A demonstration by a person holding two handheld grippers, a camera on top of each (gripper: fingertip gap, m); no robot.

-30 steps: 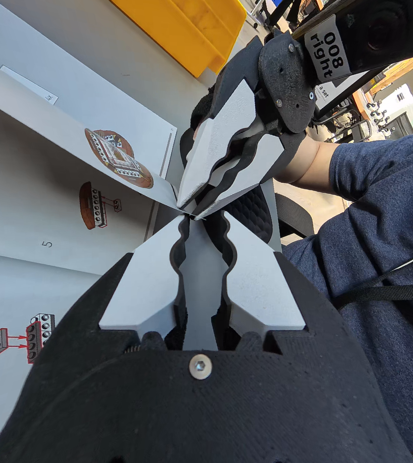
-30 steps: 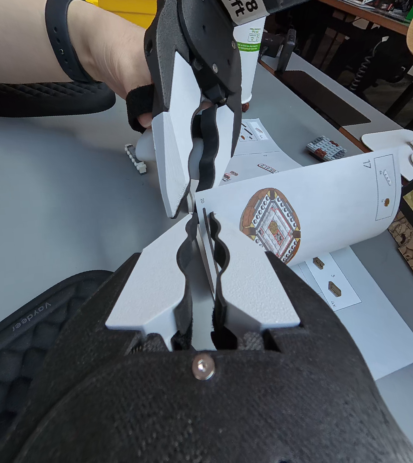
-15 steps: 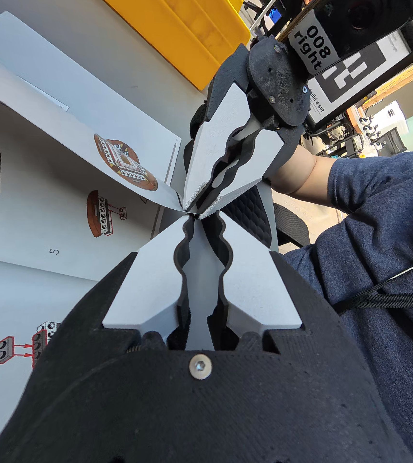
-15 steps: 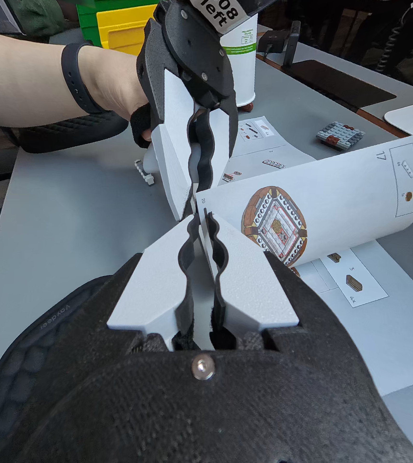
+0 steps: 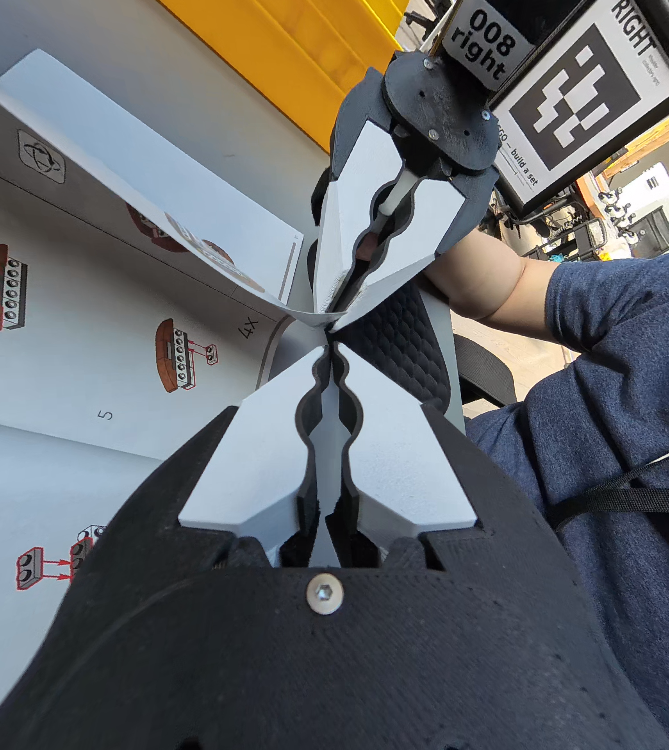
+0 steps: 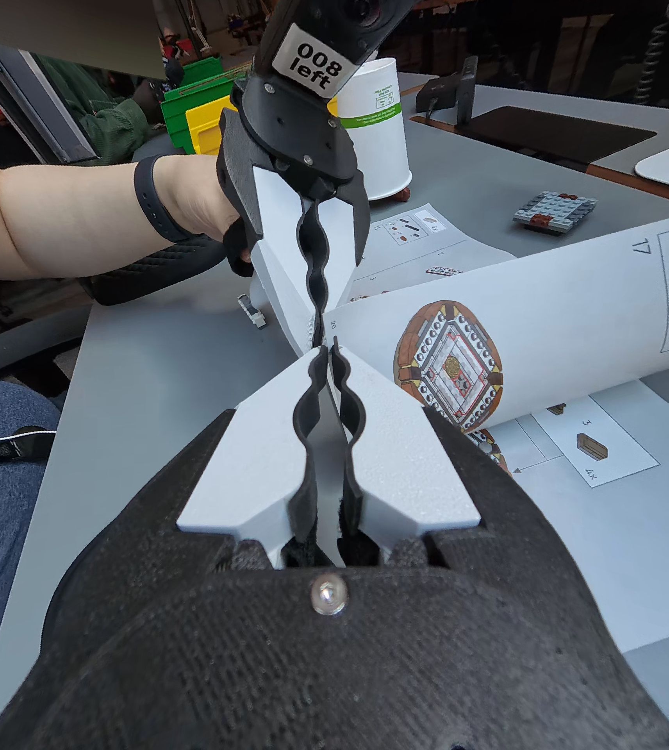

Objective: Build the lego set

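Observation:
The instruction booklet (image 5: 81, 365) lies open on the grey table (image 6: 154, 406). One page (image 6: 547, 324) is curled up off it, printed with a brown and grey model. My right gripper (image 6: 330, 351) is shut on that page's corner, and the sheet runs back between its jaws. It also shows in the left wrist view (image 5: 330, 320), pinching the page (image 5: 219, 264). My left gripper (image 5: 330, 351) is shut, tip to tip with the right one just beside the page corner, and I see nothing in it. It also shows in the right wrist view (image 6: 318, 337).
A partly built grey plate assembly (image 6: 554, 211) sits beyond the booklet. A small white piece (image 6: 251, 310) lies near the left gripper. A white cup (image 6: 373, 130) and yellow (image 5: 304, 52) and green bins (image 6: 194, 93) stand at the back. A black padded armrest (image 5: 397, 357) is at the table edge. My left and right fingertips are right by each other. The partly built grey plate assembly (image 6: 554, 211) is about 25 centimeters from both grippers' fingertips.
My left gripper's jaws have closed from slightly apart to shut. The right gripper has tilted more upright and raised the page corner higher. Both stay tip to tip.

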